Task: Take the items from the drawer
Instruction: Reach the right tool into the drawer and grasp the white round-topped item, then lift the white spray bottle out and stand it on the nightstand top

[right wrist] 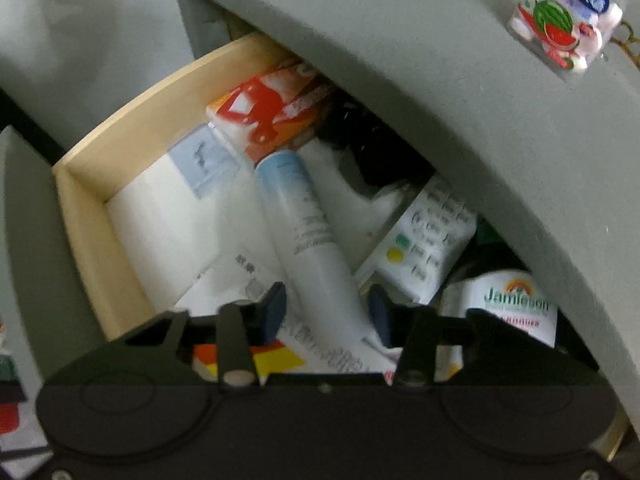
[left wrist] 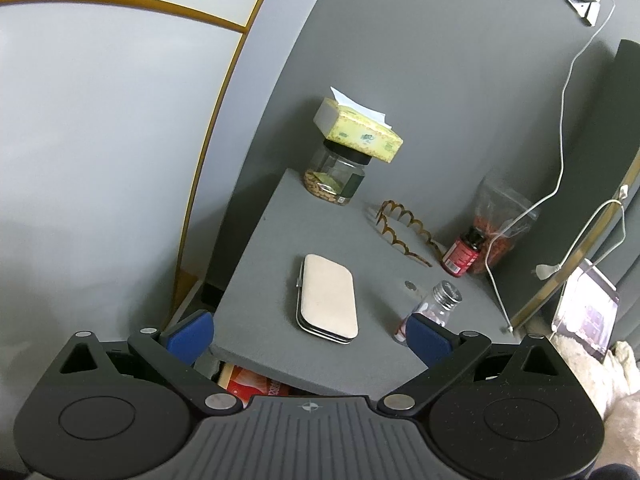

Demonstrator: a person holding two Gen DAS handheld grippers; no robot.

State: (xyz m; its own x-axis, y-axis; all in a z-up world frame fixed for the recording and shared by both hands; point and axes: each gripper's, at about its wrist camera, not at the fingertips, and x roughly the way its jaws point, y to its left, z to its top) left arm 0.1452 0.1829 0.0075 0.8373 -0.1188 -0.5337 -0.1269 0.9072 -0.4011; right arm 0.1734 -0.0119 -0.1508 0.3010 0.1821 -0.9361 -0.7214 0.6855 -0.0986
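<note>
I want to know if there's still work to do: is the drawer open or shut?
Open. The drawer is pulled out from under the grey top, showing a white tube, a remote and boxes inside.

The left wrist camera looks forward and a little down over the grey bench (left wrist: 280, 240) from its near edge, toward the far wall. The right wrist camera points steeply down, very close, into the open drawer (right wrist: 120, 140) under the bench. Both views share the bench top, the small candy bottle (left wrist: 436, 308) (right wrist: 564, 20) and the red box (left wrist: 252, 386) (right wrist: 272, 108) in the drawer.
</note>
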